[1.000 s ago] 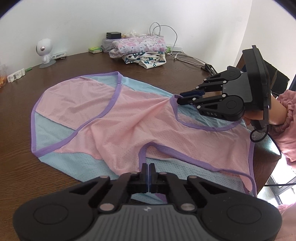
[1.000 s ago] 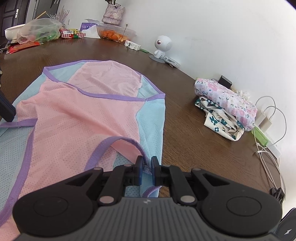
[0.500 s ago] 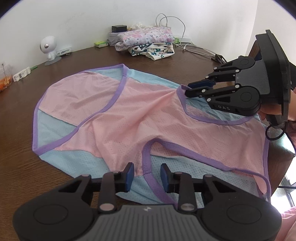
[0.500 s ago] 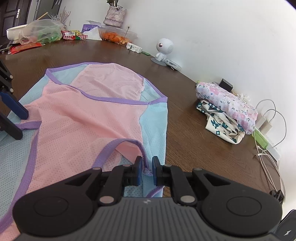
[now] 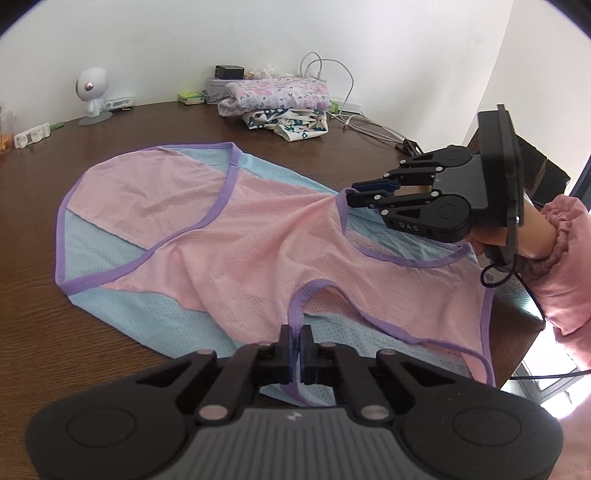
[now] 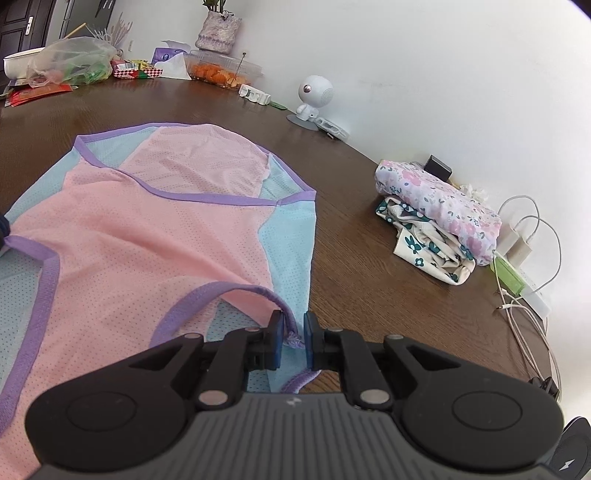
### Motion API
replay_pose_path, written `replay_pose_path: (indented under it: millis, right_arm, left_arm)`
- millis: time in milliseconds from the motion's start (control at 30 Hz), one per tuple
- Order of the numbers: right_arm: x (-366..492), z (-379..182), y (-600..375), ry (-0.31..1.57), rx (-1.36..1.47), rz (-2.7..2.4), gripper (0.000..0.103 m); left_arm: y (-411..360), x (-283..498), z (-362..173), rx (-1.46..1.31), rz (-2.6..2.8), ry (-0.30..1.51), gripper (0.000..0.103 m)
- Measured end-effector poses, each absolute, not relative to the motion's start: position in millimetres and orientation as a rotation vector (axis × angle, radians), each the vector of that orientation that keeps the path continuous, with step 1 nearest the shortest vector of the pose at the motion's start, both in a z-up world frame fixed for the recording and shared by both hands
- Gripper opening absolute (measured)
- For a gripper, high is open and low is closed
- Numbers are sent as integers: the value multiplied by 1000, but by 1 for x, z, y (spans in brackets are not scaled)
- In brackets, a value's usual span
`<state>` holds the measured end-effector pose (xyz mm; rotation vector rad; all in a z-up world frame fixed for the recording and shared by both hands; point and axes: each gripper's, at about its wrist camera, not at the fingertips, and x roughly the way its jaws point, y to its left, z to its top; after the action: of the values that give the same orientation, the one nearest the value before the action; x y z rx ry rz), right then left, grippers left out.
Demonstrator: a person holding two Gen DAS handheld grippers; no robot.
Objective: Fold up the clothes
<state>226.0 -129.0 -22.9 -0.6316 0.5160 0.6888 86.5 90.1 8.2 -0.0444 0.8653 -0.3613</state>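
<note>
Dark brown wooden table [image 6: 354, 266], visible grain, rounded edge. Plain white wall [image 6: 424, 74] close behind it, meeting a second white wall at a corner [image 5: 496, 74]. Bright daylight at lower right, window [image 5: 543, 384] low down, overexposed. Dark door [image 6: 22, 22] at far left of right wrist view. Along the wall: small white round-headed gadget [image 5: 91, 92] on a stand, white charger cables [image 6: 532, 236], green power strip [image 6: 509, 275]. Far table end cluttered: white bowl [image 6: 18, 62], plastic bag [image 6: 74, 61], potted plant [image 6: 218, 29].
</note>
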Motion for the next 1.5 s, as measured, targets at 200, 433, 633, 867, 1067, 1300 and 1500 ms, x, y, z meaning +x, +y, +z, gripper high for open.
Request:
replay_pose_path:
  millis: [200,433,633,867,1067,1300,1500]
  right_arm:
    - [230,-26,-131,537,-627,687,15]
    - [219,5,-165,579,-434,749,35]
    - [222,2,-165,755,-161,937,35]
    - [228,-12,-143,778,-127,910,35]
    - [229,-18,-150,811,-155,882,18]
    - [221,-18,-170,836,-132,875,11]
    - [224,-7,-178,808,-32,853,37]
  left_arm:
    - [95,80,0,-103,-402,885,13]
    - [106,79,23,-144,-428,775,48]
    - [96,106,26,-143,-433,769,46]
    - [84,132,6,-155,-447,823,43]
    - [88,130,-1,-164,-461,833,29]
    - [94,125,-4,-185,-478,832,35]
    - [103,120,6,-208,-453,789,42]
